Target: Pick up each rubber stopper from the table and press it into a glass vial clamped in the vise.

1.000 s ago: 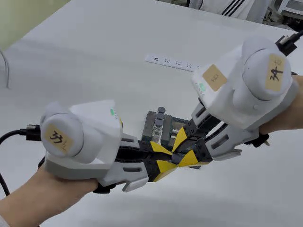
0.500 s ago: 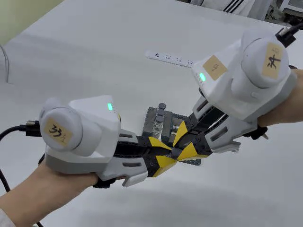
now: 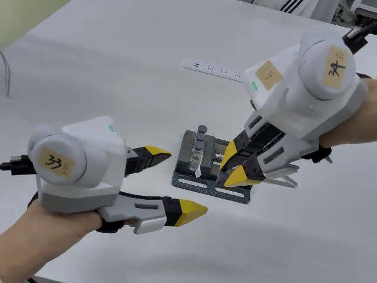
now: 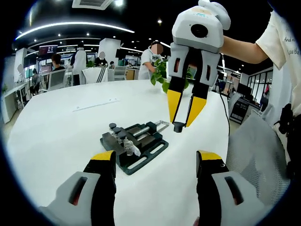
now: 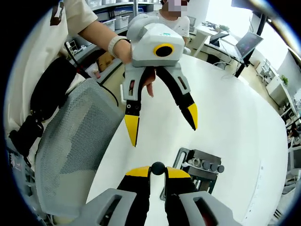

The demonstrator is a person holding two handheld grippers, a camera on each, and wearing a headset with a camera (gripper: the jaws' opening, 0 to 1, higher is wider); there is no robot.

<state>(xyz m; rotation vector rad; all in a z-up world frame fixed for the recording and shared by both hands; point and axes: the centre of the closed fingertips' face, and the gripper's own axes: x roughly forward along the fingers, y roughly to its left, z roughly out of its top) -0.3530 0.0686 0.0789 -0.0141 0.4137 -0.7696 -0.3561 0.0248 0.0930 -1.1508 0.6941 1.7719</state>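
The left gripper [image 3: 182, 181] wears a tan sticker [image 3: 57, 163] marked "33"; the right gripper [image 3: 225, 174] carries a tan label [image 3: 336, 63] marked "34"; the smaller characters are unreadable.

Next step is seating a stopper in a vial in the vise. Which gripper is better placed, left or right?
Right. The right gripper is shut on a rubber stopper and hangs right beside the vise. The left gripper is open, empty and farther from it.

vials [image 3: 197, 156] in vise [image 3: 209, 186] | vise on table [image 3: 118, 71] | stopper [image 5: 158, 167] in right claw [image 5: 158, 172]
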